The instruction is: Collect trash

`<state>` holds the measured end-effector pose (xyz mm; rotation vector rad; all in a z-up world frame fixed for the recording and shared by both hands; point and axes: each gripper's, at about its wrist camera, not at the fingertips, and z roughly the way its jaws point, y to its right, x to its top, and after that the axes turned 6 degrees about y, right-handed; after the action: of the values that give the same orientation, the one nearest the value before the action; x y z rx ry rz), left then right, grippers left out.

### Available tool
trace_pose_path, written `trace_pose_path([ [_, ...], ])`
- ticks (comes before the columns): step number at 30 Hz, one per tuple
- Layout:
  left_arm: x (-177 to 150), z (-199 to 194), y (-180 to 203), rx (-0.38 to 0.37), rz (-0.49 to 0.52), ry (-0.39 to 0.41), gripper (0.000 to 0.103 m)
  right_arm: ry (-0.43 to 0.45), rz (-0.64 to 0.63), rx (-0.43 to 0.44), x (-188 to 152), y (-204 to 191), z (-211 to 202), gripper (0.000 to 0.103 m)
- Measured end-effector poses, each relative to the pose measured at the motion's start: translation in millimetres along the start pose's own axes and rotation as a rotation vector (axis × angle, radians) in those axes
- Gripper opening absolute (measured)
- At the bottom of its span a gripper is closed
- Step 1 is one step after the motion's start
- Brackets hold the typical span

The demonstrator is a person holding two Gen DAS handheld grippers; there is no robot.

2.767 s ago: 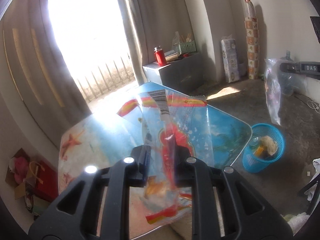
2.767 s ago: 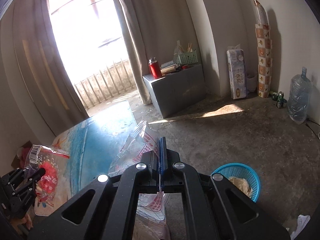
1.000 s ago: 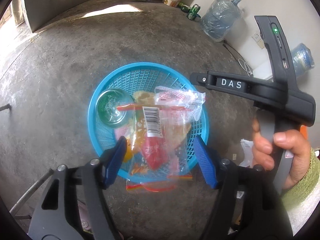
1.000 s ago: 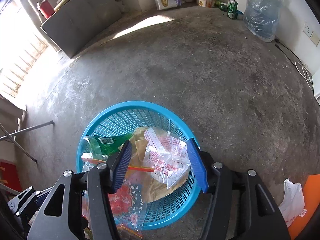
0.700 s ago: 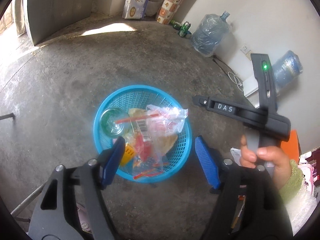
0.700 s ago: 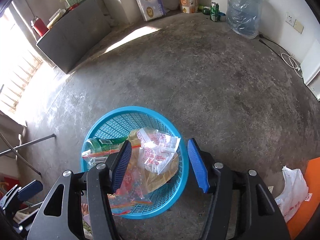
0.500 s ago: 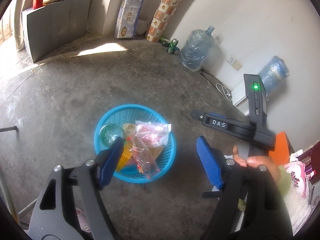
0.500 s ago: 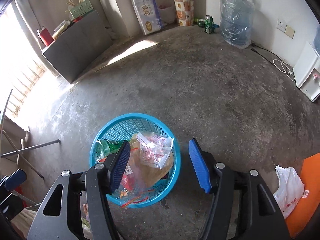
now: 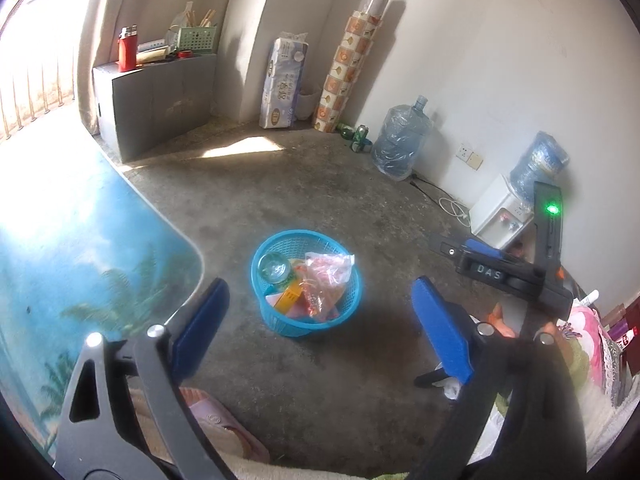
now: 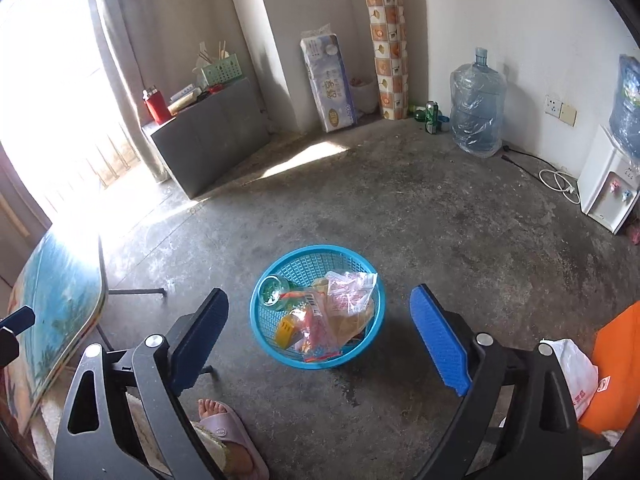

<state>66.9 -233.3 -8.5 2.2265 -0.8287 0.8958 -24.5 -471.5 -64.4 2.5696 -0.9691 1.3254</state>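
Observation:
A blue plastic basket [image 9: 264, 268] stands on the concrete floor; it also shows in the right wrist view [image 10: 272, 344]. It holds clear plastic bags [image 9: 326, 276] with red print, a green bottle [image 9: 274, 268] and a yellow scrap [image 9: 290, 298]. The bags [image 10: 346, 296] and bottle [image 10: 272, 288] show in the right wrist view too. My left gripper [image 9: 320, 320] is open and empty, high above the basket. My right gripper [image 10: 318, 328] is open and empty, also high above the basket. The right gripper's body [image 9: 512, 268] shows at the right of the left wrist view.
A table with a blue beach print [image 9: 80, 248] is at the left. A grey cabinet [image 10: 208, 128], tissue pack [image 10: 330, 84], water jug [image 10: 476, 108] and dispenser [image 10: 604, 188] line the walls. A white bag [image 10: 576, 376] and an orange thing [image 10: 616, 360] lie right. My sandalled foot [image 10: 224, 428] is below.
Both grippers held plastic bags, opened over the basket and dropped them in. Both have since risen and pulled back, so the basket looks smaller and the table edge is back in view.

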Motion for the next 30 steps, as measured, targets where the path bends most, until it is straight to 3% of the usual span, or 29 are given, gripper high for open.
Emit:
trace_pose_path([
  [10,-18.2,-67.0,-31.0,0.149,-0.07,0.104,0.093,0.015,-0.109,0.029,-31.1,-83.1,-55.6,0.097],
  [19,-29.9,-101.1,-40.0,0.268,-0.061,0.171,0.095,0.071,-0.142,-0.094,-39.6,-127.5,-93.2,0.097],
  [23,-39.0,-105.8,-44.8,0.34,-0.068,0.155,0.095,0.106,-0.134,-0.139,-50.3,-141.1,-106.0,0.097],
  [30,-52.5,-103.4,-51.7,0.423,-0.072,0.099,0.095,0.09,-0.085,-0.248,-71.6,-150.5,-111.3,0.097],
])
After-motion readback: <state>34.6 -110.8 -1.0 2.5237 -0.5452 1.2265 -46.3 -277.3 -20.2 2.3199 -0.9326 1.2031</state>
